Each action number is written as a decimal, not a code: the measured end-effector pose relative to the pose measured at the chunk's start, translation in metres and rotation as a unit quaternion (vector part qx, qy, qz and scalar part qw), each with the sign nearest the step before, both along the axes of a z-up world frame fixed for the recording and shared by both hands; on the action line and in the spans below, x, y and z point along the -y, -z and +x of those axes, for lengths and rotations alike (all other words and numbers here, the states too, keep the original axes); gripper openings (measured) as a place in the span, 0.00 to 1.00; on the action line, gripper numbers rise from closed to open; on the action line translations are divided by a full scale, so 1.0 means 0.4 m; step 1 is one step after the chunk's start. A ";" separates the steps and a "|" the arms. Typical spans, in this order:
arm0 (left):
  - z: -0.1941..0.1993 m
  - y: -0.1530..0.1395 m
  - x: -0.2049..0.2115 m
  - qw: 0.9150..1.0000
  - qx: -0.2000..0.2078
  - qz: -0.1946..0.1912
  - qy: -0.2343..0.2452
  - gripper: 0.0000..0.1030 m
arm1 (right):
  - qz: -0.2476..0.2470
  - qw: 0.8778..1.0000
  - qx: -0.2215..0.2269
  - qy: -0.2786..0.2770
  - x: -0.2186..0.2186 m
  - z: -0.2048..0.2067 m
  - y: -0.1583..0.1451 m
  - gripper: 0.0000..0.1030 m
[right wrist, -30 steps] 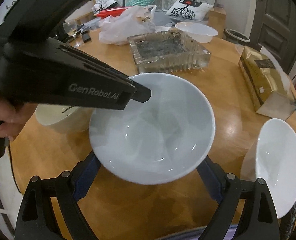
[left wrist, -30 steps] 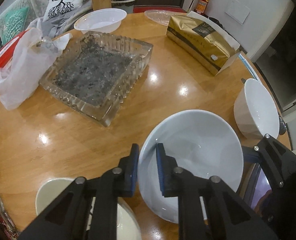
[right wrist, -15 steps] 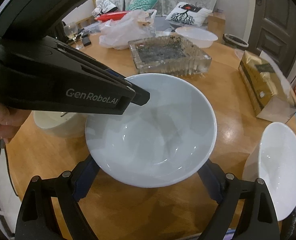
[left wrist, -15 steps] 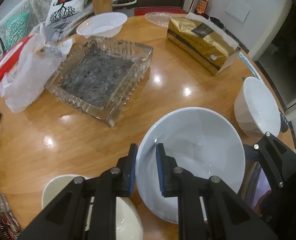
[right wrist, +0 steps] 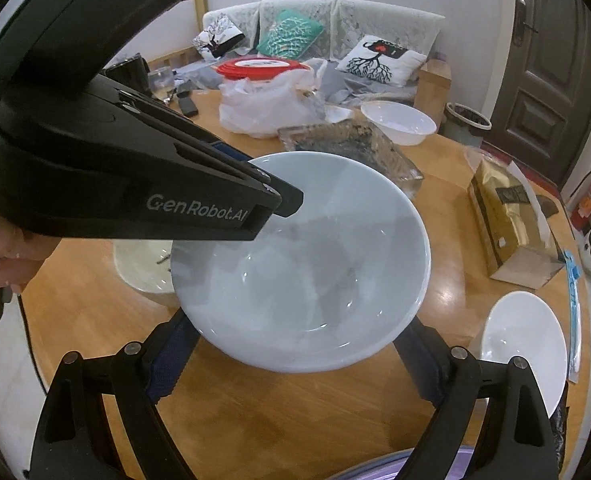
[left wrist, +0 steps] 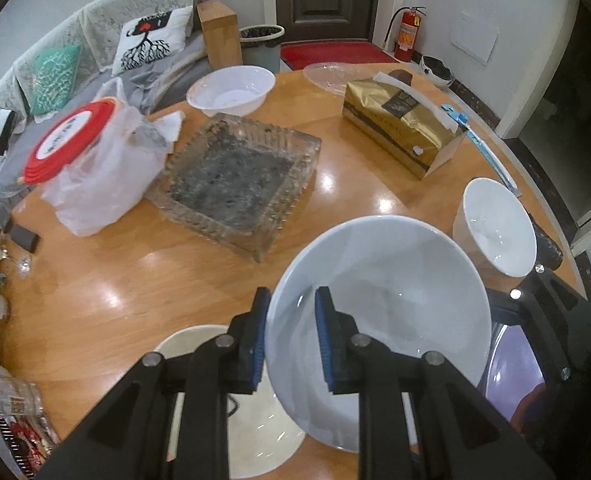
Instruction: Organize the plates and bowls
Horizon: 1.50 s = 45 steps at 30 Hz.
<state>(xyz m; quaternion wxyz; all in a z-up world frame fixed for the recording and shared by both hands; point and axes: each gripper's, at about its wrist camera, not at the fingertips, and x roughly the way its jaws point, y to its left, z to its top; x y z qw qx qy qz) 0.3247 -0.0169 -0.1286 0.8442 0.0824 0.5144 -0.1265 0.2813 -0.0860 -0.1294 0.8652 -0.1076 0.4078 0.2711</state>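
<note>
A large pale blue bowl (left wrist: 391,304) is held above the round wooden table (left wrist: 115,280). My left gripper (left wrist: 291,332) is shut on its near-left rim, one pad inside and one outside. In the right wrist view the bowl (right wrist: 307,276) sits between the wide-open fingers of my right gripper (right wrist: 295,356), which cradle it from below; contact is unclear. A cream bowl (left wrist: 211,412) sits on the table under the left gripper. A white bowl (left wrist: 495,224) stands at the right edge, and it also shows in the right wrist view (right wrist: 523,344).
A glass square tray (left wrist: 235,176) lies mid-table. A gold box (left wrist: 403,124), a white bowl (left wrist: 231,92) and a clear plate (left wrist: 331,74) are at the back. A plastic bag with a red-lidded container (left wrist: 91,168) is at left.
Both grippers and the pale blue bowl have risen and tilted, so the table looks farther away and more of the room shows. The grip on the bowl is unchanged.
</note>
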 end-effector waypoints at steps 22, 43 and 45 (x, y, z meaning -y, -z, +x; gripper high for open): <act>-0.037 0.004 -0.254 0.998 0.006 -0.014 -0.066 0.17 | -0.009 0.998 -0.018 -0.053 -0.245 0.007 0.016 0.86; -0.032 0.085 -0.290 0.997 -0.016 -0.020 -0.077 0.20 | -0.019 0.997 -0.038 -0.069 -0.277 0.010 0.054 0.88; -0.033 0.097 -0.289 0.997 -0.020 -0.017 -0.076 0.20 | -0.025 0.997 -0.031 -0.071 -0.279 0.005 0.053 0.88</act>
